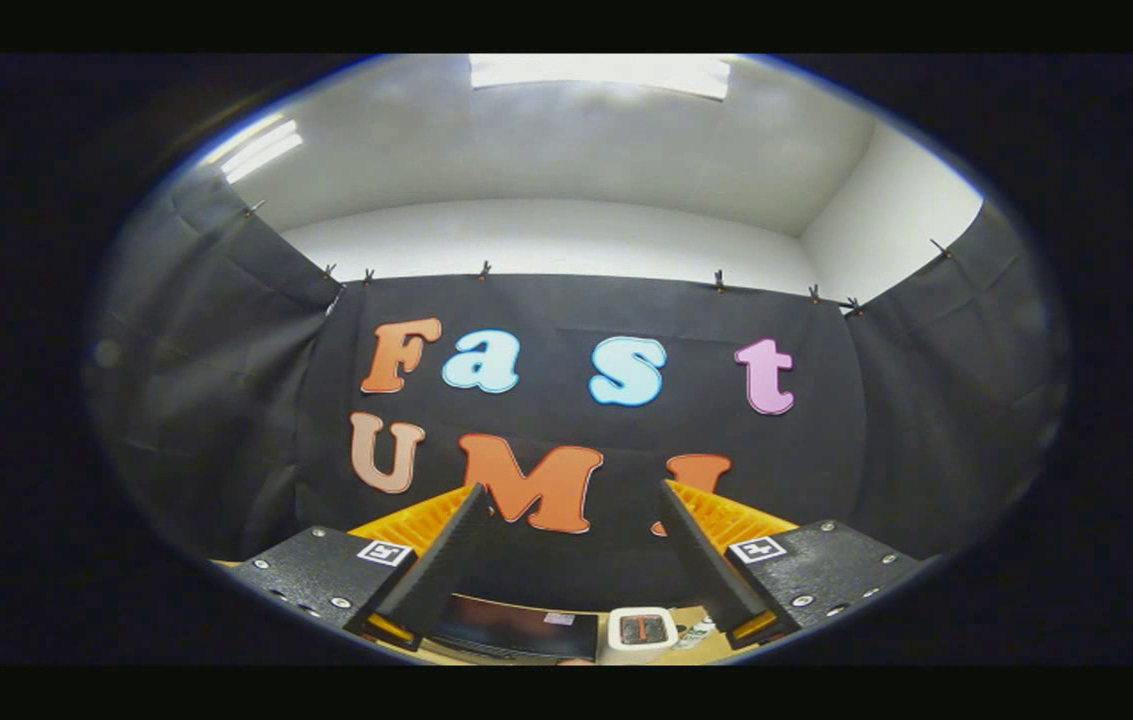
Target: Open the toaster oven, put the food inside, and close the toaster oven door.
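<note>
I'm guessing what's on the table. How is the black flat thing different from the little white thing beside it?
The dark panel is wide, flat and black; the white container is small, squarish and pale with a reddish-dark middle. The dark panel lies nearer the left finger, the white container nearer the right. Both sit low between the open tongs, which hold nothing.

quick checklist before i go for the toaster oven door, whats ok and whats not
1. Hand-held gripper fingers apart, nothing between them: ok.
2. Aim: it points up at the booth's cloth wall, well above the table: not ok, tilt down.
3. Dark flat object low between the fingers, possibly the oven: cannot tell.
4. Door open or closed: cannot tell.
5. Food: a small white object with a red centre sits just right of the dark one; whether it is the food: cannot tell.
</note>
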The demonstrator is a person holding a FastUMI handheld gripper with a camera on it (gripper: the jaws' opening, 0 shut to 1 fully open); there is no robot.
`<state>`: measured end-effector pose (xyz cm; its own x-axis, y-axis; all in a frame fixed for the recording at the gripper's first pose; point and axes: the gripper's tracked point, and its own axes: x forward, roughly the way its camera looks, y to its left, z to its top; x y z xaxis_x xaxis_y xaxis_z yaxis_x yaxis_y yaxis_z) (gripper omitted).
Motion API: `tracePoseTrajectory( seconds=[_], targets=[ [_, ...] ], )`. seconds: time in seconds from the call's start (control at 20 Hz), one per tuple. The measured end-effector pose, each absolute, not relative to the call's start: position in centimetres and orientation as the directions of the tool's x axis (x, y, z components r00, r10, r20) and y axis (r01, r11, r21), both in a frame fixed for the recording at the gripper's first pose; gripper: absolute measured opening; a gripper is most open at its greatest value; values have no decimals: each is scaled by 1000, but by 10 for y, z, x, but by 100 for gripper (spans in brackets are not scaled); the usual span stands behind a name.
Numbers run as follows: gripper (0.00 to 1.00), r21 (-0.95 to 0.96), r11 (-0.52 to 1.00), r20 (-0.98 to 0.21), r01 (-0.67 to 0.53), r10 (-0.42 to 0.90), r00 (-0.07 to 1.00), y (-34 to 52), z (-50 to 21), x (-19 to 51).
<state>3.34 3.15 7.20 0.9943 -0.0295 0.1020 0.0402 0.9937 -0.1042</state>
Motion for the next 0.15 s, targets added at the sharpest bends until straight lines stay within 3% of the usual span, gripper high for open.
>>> tracePoseTrajectory(
  seconds=[0.15],
  targets=[
    [99, -96, 994, 121, 56, -44, 992, 26, 87, 31]
  ],
)
